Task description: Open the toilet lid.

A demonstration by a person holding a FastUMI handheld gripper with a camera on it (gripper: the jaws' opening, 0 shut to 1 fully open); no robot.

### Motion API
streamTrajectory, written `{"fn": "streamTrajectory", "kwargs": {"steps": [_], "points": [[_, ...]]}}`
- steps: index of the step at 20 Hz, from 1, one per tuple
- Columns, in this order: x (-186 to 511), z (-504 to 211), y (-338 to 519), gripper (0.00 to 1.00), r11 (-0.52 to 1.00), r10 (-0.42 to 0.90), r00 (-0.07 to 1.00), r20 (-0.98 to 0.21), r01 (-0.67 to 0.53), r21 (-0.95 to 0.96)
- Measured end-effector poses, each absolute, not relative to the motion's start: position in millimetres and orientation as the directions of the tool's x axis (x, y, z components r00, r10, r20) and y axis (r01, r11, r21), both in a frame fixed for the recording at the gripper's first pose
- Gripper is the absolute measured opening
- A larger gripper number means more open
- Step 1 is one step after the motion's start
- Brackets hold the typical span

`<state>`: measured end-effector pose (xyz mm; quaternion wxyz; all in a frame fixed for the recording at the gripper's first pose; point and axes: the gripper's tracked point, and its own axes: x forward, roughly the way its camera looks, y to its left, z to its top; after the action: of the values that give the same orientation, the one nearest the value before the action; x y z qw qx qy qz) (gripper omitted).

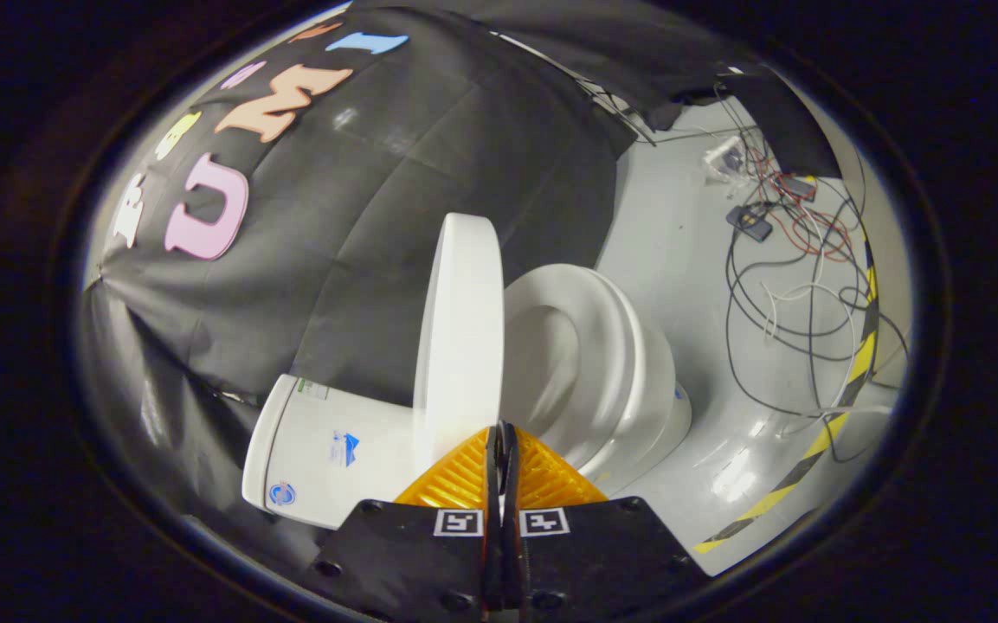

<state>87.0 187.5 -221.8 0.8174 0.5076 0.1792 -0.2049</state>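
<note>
A white toilet stands against the black cloth wall, and the view is rolled so it appears on its side. Its lid (461, 329) is raised off the seat (589, 346) and stands nearly upright, close to the tank (325, 450). The seat ring lies down on the bowl (667, 407), and the bowl's inside is visible. My gripper (501, 430) is shut, its fingers pressed together with nothing between them. The tips sit right at the lid's near edge, on the side facing the seat. I cannot tell whether they touch the lid.
The grey floor (689, 260) spreads beyond the bowl. A tangle of black, red and white cables (793, 285) with small boxes lies on it. Yellow-and-black tape (819, 441) marks the floor's edge. The black cloth wall (360, 242) rises behind the tank.
</note>
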Motion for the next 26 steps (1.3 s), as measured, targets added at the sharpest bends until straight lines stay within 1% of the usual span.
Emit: {"fn": "streamTrajectory", "kwargs": {"steps": [7, 9, 13, 18, 22, 26], "points": [[101.0, -167.6, 202.3, 0.01, 0.521, -0.161, 0.860, -0.484, 0.490, 0.699], [106.4, -151.8, 209.1, 0.01, 0.532, -0.156, 0.867, -0.473, 0.477, 0.699], [115.4, -129.6, 222.8, 0.01, 0.601, -0.164, 0.863, -0.477, 0.471, 0.646], [124.0, -109.0, 235.4, 0.01, 0.629, -0.184, 0.869, -0.460, 0.464, 0.624], [132.5, -93.5, 249.6, 0.01, 0.712, -0.210, 0.864, -0.458, 0.456, 0.534], [142.8, -76.2, 263.9, 0.01, 0.752, -0.227, 0.864, -0.449, 0.449, 0.483]]}}
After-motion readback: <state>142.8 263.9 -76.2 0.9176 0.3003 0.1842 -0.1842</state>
